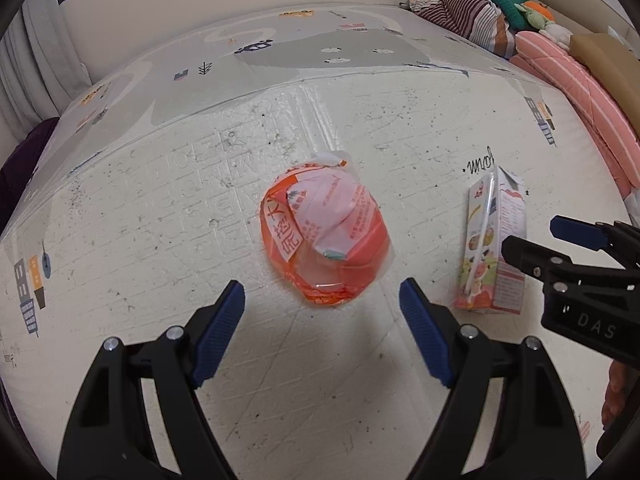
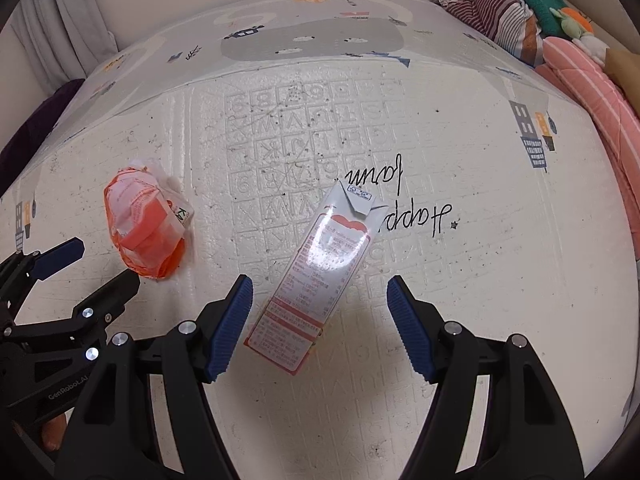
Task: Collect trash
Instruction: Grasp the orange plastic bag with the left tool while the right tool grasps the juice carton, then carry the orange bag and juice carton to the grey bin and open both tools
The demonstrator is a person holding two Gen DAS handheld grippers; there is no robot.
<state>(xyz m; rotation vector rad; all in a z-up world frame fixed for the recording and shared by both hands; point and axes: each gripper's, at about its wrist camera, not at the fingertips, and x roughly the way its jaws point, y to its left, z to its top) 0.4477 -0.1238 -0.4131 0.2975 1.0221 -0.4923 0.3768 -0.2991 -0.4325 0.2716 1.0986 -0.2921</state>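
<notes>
The surface is a white foam play mat (image 1: 160,220) spread over the floor, embossed with letter and number squares and printed with small buildings at its edges.

Left side: the left gripper (image 1: 322,312) hangs above the mat with its blue-padded fingers (image 1: 222,332) spread wide and nothing between them. A crumpled orange wrapper (image 1: 324,236) with white printed panels lies on the mat just ahead of the gap between the fingers, not touching either pad. In the right wrist view the same orange wrapper (image 2: 144,224) sits at the left, with the left gripper (image 2: 96,266) beside it.

Centre to right: a drink carton (image 1: 494,240) lies flat on the mat, near the wrapper but apart from it, with a white straw (image 1: 480,236) running along one face. In the right wrist view the drink carton (image 2: 320,276) lies at a slant, its folded top pointing away from the camera and its lower end between the fingers.

Right side: the right gripper (image 2: 320,304) is positioned over the carton with its fingers (image 2: 408,324) spread wide, one on each side of the carton and clear of it. The handwritten words "Happy farm" (image 2: 400,200) are printed on the mat just beyond the carton.

Far right: a pink striped quilt (image 1: 580,92) and bundled bedding (image 1: 468,12) lie along the mat's edge.
</notes>
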